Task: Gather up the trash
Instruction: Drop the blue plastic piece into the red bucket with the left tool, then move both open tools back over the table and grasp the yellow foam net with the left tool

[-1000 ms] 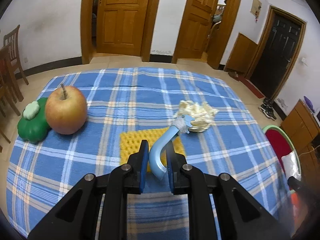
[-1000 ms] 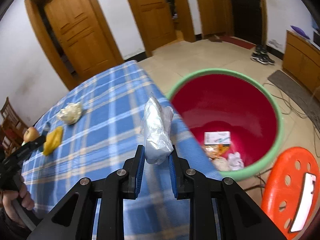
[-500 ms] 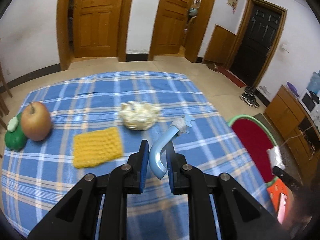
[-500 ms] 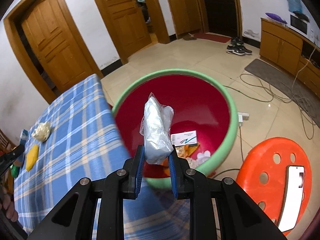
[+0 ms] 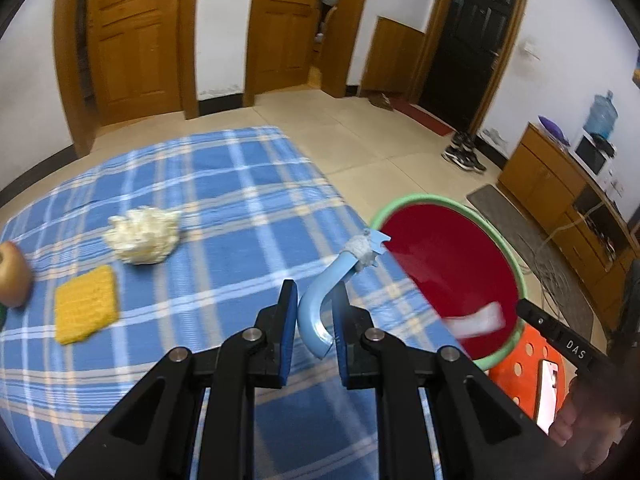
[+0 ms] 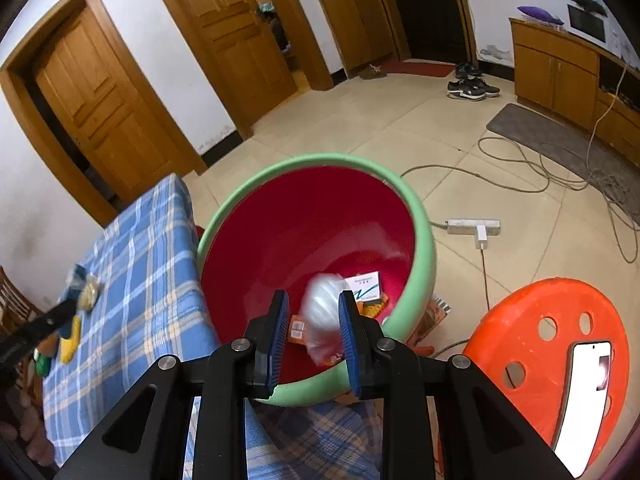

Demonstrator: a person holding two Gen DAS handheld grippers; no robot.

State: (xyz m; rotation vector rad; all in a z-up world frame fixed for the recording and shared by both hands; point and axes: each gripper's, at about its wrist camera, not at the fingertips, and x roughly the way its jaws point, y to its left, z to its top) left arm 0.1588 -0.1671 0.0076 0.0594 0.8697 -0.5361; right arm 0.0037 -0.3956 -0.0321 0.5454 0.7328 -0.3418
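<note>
Red inside and green at the rim, the trash basin point(image 6: 416, 216) fills the middle of the right wrist view, standing on the floor beside the checked tablecloth point(image 6: 132, 264). The right gripper point(image 6: 314, 322) sits at lower centre with its blue pads spread apart; a blurred plastic bag point(image 6: 322, 316) shows between them, over the basin's interior (whether it touches either pad I cannot tell). Small cartons and wrappers lie on the basin floor behind it. An orange stool point(image 6: 532, 344) with a phone point(image 6: 586, 392) on it stands at lower right.

In the left wrist view the left gripper point(image 5: 316, 320) at lower centre is clamped on a curved blue plastic piece point(image 5: 320, 304), whose far end, wrapped in a whitish wad, points toward the upper right over the cloth's edge. On the tablecloth point(image 5: 224, 208) at mid left lie a crumpled tissue point(image 5: 142, 234) and, just below it, a yellow sponge point(image 5: 86, 310); an apple point(image 5: 12, 274) sits at the left edge. The basin point(image 5: 504, 248) appears at mid right, a white blur over its red interior.
</note>
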